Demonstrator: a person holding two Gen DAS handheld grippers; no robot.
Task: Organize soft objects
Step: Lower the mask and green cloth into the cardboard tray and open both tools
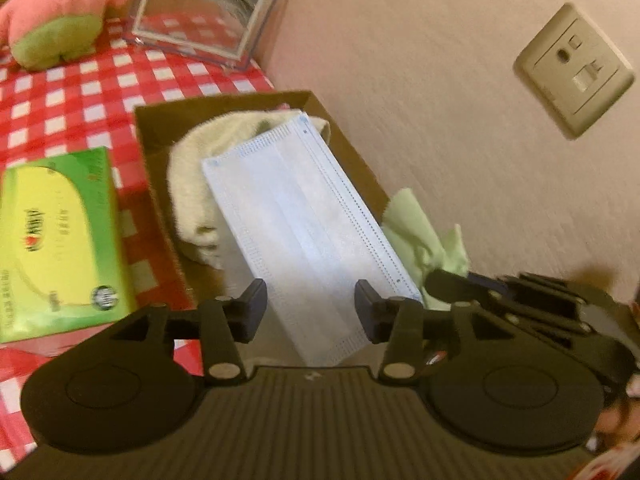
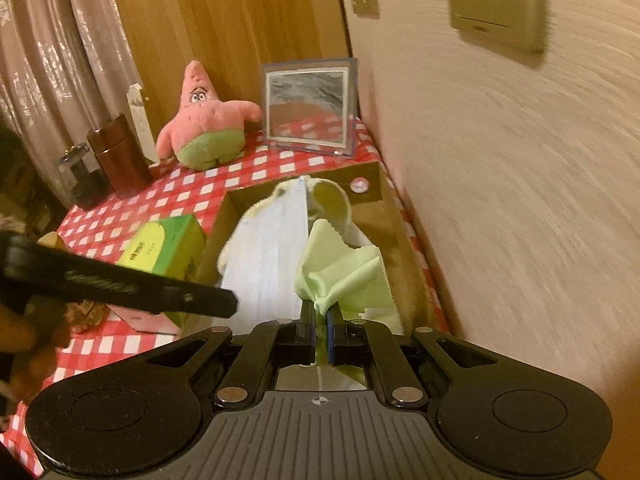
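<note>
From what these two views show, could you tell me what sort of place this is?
Probably a room in a home: a small table with a red checked cloth stands against a papered wall with a socket plate, a curtain hangs behind it, and a pink plush toy sits beside a standing picture frame.

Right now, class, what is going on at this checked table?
A person with a gripper in each hand is packing soft things into a cardboard box. The left gripper is open over a blue face mask that lies in the box on a cream towel. The right gripper is shut on a green cloth, held over the box.
</note>
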